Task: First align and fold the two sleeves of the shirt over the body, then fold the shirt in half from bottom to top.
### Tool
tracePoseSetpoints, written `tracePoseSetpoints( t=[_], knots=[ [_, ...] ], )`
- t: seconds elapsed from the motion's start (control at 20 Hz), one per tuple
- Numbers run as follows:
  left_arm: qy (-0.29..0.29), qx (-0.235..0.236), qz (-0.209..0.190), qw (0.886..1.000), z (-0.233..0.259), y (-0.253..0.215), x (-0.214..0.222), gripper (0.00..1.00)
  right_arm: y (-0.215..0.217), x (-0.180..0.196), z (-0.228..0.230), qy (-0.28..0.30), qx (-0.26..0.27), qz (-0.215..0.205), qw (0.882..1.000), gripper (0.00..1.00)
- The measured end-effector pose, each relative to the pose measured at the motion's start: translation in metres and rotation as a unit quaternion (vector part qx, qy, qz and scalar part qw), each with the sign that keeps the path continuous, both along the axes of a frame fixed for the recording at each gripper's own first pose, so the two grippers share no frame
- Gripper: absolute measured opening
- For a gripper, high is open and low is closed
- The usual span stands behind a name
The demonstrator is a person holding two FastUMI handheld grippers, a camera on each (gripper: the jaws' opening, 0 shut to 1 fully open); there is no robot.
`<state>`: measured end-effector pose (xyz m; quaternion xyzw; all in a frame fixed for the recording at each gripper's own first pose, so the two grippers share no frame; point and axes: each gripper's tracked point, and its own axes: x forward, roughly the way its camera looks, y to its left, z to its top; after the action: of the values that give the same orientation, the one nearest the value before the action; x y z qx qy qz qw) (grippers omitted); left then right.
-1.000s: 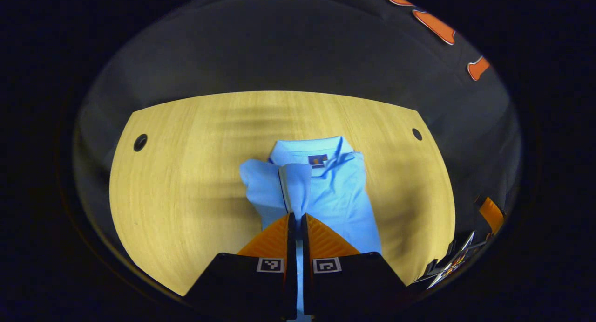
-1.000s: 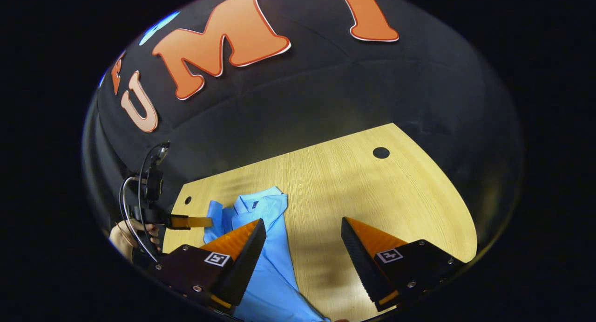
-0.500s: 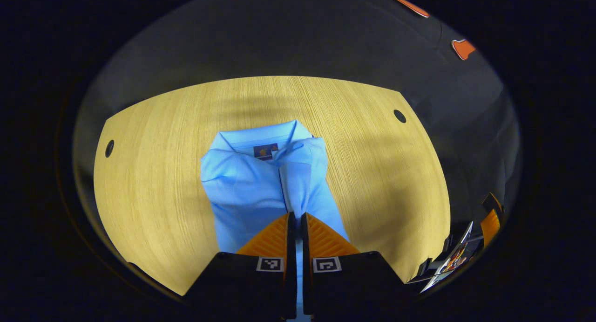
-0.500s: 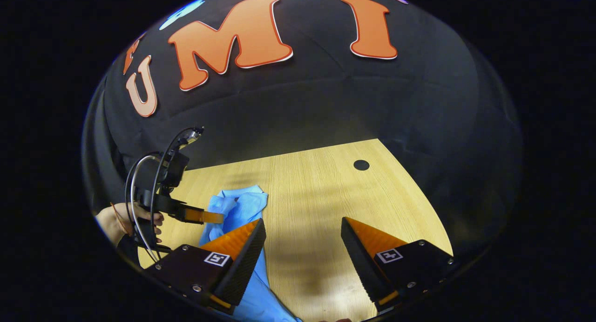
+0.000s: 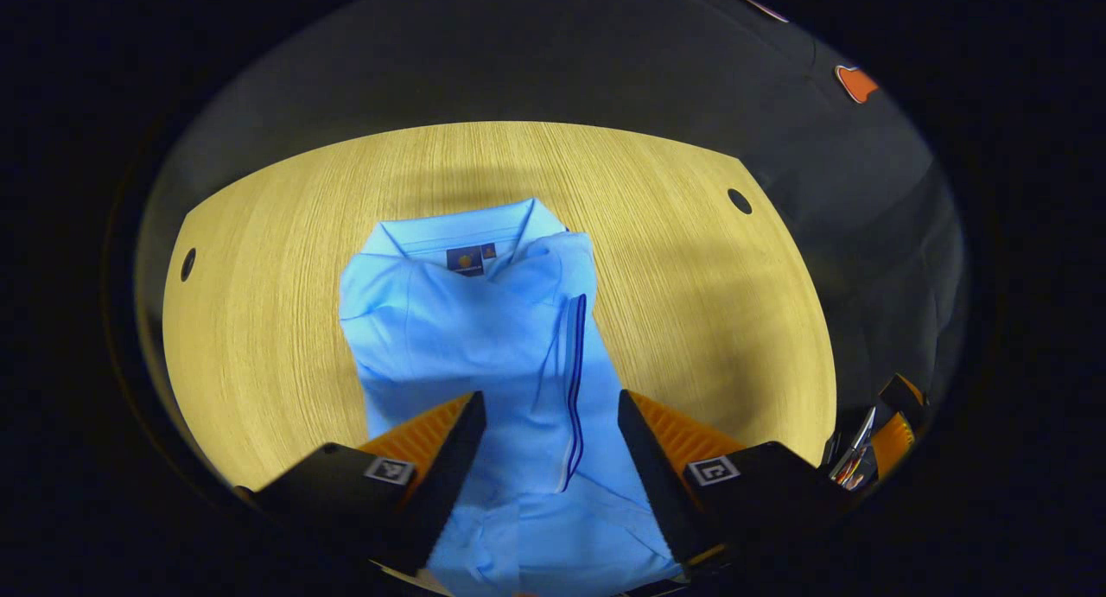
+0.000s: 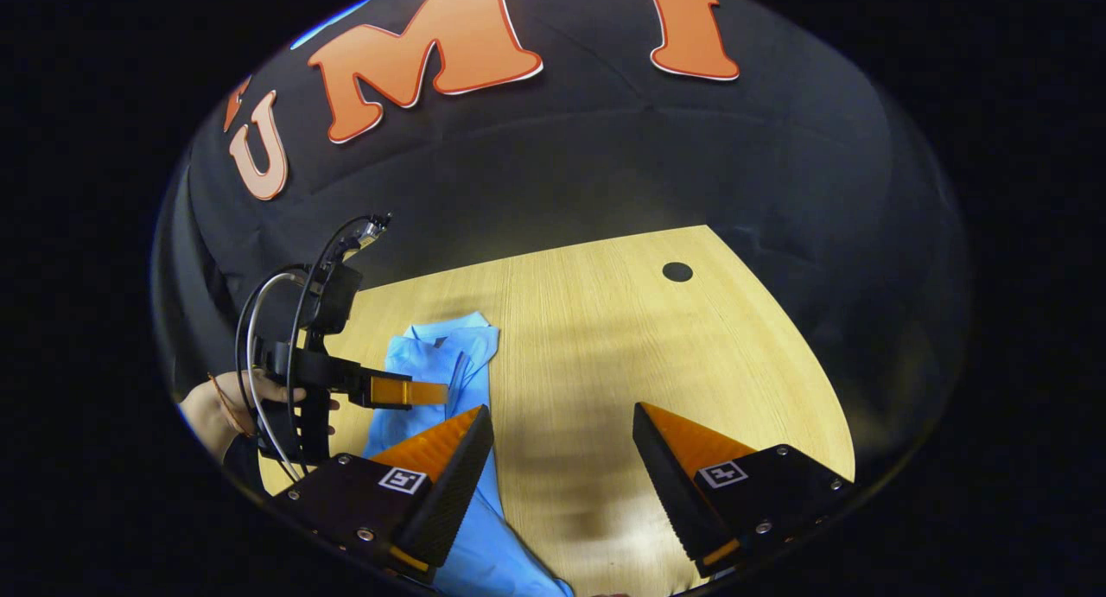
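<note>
Our left gripper (image 5: 550,407) hangs with fingers apart over the light-blue collared shirt (image 5: 484,338) mid-table on the pale wooden table (image 5: 691,286), sleeves lying folded inward. Our right gripper (image 6: 562,424) waits spread over bare wood to its right, we judge ready for the bottom fold.

Desk (image 5: 708,320): light wood-grain top with a curved outline, lit unevenly, with soft shadows across its middle. Round dark holes pierce the top near the far corners: one at far right (image 5: 740,201) and one at far left (image 5: 187,263) in the left gripper view; one (image 6: 677,271) near the far corner in the right gripper view. Black cloth wall (image 6: 605,165) rises directly behind the desk's far edge.
</note>
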<state>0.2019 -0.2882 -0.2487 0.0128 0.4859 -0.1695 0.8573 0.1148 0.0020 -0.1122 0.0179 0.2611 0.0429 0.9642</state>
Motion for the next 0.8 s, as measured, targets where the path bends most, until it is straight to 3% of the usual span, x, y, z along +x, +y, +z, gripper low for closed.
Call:
tracePoseSetpoints(
  t=[0.5, 0.8],
  knots=[
    [-0.027, 0.001, 0.064, 0.998, 0.012, 0.073, -0.029, 1.00, 0.049, -0.007, -0.037, 0.055, -0.027, 0.055, 0.997, 0.98],
    [-0.034, 0.002, 0.091, 0.995, 0.007, 0.122, -0.081, 1.00, 0.057, -0.047, -0.090, 0.117, -0.057, 0.064, 0.989, 0.99]
  ],
)
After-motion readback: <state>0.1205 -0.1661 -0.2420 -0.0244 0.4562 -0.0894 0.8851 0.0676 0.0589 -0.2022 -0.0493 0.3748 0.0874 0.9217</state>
